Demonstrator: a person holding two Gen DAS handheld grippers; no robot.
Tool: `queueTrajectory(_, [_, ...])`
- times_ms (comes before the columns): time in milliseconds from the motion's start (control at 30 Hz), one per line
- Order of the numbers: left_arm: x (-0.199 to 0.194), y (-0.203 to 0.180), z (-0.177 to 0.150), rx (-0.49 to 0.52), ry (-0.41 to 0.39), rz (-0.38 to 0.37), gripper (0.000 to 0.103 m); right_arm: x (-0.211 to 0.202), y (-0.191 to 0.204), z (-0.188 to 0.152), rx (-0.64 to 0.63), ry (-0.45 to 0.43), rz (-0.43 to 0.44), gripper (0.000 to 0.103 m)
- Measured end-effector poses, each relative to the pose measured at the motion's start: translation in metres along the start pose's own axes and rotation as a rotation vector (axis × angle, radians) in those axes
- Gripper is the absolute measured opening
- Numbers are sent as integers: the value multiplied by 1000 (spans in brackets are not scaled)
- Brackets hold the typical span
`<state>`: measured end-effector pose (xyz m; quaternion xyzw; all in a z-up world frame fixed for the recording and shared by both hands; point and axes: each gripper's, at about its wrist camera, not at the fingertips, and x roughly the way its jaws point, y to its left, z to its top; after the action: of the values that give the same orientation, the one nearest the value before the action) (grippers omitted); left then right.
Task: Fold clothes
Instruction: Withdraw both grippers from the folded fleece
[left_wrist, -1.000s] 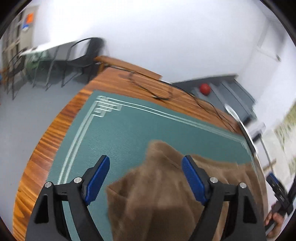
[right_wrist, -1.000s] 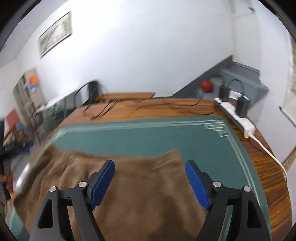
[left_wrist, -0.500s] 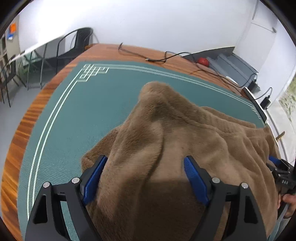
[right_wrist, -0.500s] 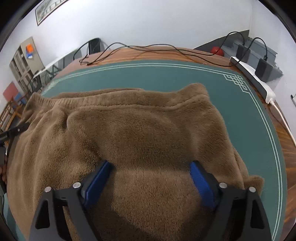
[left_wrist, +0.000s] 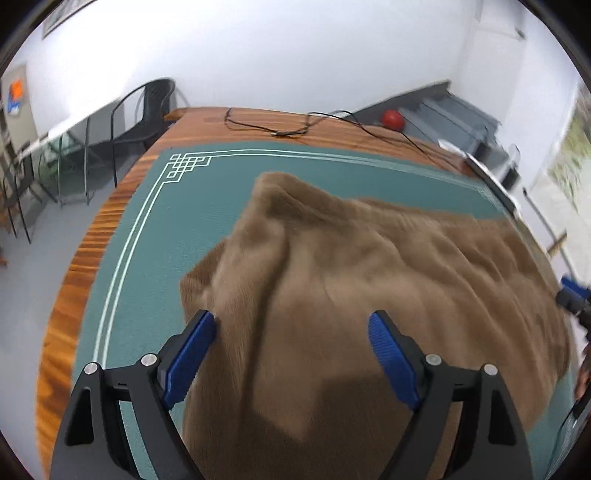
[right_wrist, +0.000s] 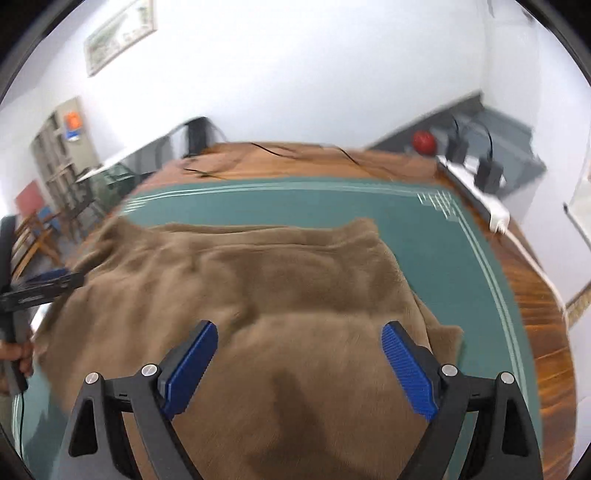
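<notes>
Brown fleece garment (left_wrist: 369, 280), plush and thick, lying spread over a green table mat with a white line border (left_wrist: 155, 229), which covers a wooden table (left_wrist: 85, 251). In the left wrist view the garment fills the middle and right of the mat, with one rounded corner reaching toward the far side; the near left part shows a raised ridge and a fold line running away from the camera. In the right wrist view (right_wrist: 280, 280) its far edge lies roughly straight across the mat, and its right edge falls short of the mat's border.

Left gripper (left_wrist: 291, 347): blue-padded fingers spread wide above the cloth, nothing clamped between them; the left pad sits at the garment's left edge. Right gripper (right_wrist: 299, 354): fingers likewise wide apart over the fabric, holding nothing. Whether either pad presses on the pile cannot be told.

Progress, as a judgement: the garment appears laid out but rumpled, with several soft wrinkles across its surface. At most a partial fold at the left shows; a compact, squared stack has not been formed. Remaining work would be smoothing, taking hold of an edge, and folding it over.

Background: black cables (left_wrist: 266, 127) on the far table edge, a red ball (left_wrist: 393, 119), a white power strip (right_wrist: 476, 192).
</notes>
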<state>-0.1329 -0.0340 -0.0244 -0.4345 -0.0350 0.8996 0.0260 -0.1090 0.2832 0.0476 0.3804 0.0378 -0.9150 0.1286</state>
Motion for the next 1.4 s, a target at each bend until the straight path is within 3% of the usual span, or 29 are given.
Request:
queueTrajectory(167, [-7, -16, -38, 32, 37, -28, 88, -24, 25, -35, -95, -21, 4, 93])
queueTrajectory(400, [-2, -9, -55, -3, 1, -53, 91, 14, 21, -70, -53, 124, 6, 93])
queueTrajectory(600, [6, -4, -64, 24, -42, -44, 101, 20, 24, -80, -96, 94, -2, 100])
queueTrajectory(700, [7, 8, -62, -28, -45, -82, 102, 22, 22, -80, -96, 87, 0, 101])
queueTrajectory(933, [8, 6, -63, -17, -48, -63, 102, 24, 21, -79, -87, 67, 10, 102])
queueTrajectory(1200, [7, 11, -64, -29, -51, -87, 102, -51, -20, -97, 216, -14, 92, 102])
queueTrajectory(1400, [7, 12, -65, -34, -53, -98, 102, -73, -69, -138, 474, 28, 115, 102])
